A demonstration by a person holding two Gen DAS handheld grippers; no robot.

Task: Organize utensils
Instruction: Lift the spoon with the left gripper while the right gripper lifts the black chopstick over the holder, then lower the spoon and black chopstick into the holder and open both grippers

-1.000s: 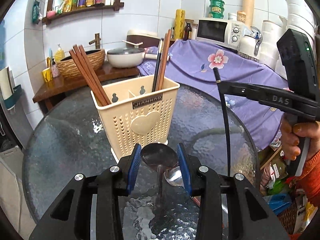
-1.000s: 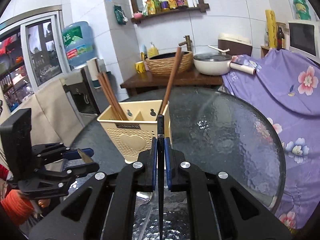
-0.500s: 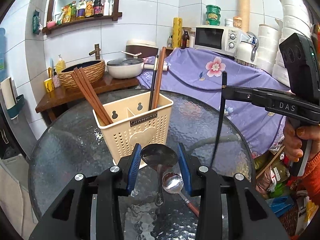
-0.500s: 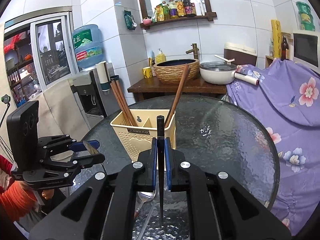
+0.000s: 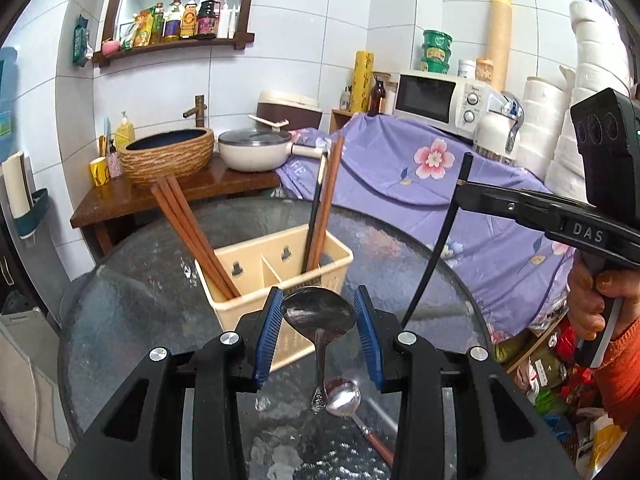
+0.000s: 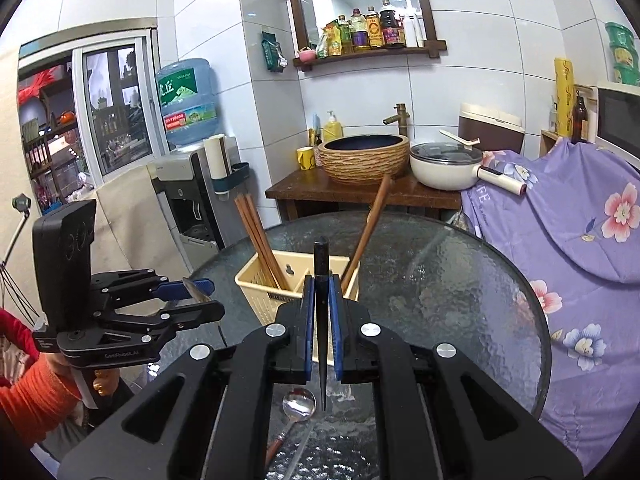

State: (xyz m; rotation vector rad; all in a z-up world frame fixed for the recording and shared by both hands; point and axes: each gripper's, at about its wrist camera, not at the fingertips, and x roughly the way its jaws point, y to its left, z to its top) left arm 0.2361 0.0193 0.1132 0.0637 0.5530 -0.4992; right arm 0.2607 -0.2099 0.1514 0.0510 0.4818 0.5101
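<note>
My left gripper [image 5: 318, 300] is shut on the bowl of a metal spoon [image 5: 320, 318], whose handle hangs down above the glass table [image 5: 132, 320]. Just beyond stands the cream utensil holder [image 5: 276, 268], with brown chopsticks [image 5: 192, 236] in its left compartment and a black and a brown one [image 5: 324, 208] in its right. A second spoon [image 5: 343, 392] with a reddish handle lies on the glass below. My right gripper [image 6: 321, 308] is shut on a black chopstick [image 6: 321, 272], held upright in front of the holder [image 6: 264, 292]. The left gripper [image 6: 192, 294] shows at the left.
A wooden side table [image 6: 360, 192] behind the round table carries a woven basin and a white pan [image 6: 444, 166]. Purple floral cloth [image 5: 440, 184] covers furniture on the right, under a microwave [image 5: 436, 100]. A water dispenser [image 6: 188, 184] stands at the left. An orange-sleeved hand [image 5: 592, 304] grips the right gripper.
Both grippers have risen. The spoon's handle has come up off the glass and the black chopstick has lifted with the right gripper. The holder now sits lower in both views.
</note>
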